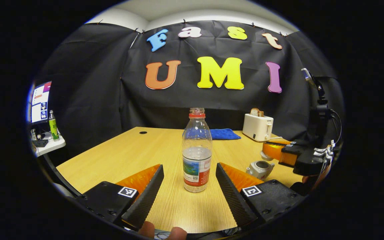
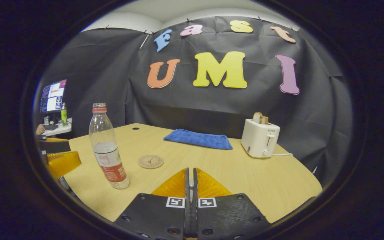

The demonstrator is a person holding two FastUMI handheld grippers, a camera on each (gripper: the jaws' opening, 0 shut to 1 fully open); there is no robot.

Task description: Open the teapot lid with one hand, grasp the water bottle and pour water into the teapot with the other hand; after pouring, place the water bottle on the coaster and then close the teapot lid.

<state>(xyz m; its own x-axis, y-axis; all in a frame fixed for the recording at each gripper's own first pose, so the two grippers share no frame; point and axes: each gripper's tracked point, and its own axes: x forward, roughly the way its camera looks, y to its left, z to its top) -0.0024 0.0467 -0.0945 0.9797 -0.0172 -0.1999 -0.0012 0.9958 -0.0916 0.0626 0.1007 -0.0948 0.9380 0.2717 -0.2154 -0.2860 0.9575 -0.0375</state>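
Note:
A clear water bottle (image 1: 197,151) with a red neck ring and no cap, partly filled, stands upright on the wooden table (image 1: 128,150). My left gripper (image 1: 189,165) is open, one finger on each side of the bottle's lower half, with gaps on both sides. The white teapot (image 1: 260,168) sits to the right with its mouth uncovered. Just above it my right gripper (image 1: 272,150) holds the white lid (image 1: 266,156). In the right gripper view that gripper (image 2: 191,170) is shut, a sliver of white between its fingers. The round coaster (image 2: 150,161) lies right of the bottle (image 2: 107,150).
A folded blue cloth (image 2: 198,139) lies at the back of the table. A white toaster (image 2: 259,138) with toast stands at the back right. A side desk at far left carries a monitor (image 1: 40,101) and a green bottle (image 1: 53,126). A black stand (image 1: 320,106) rises at the right.

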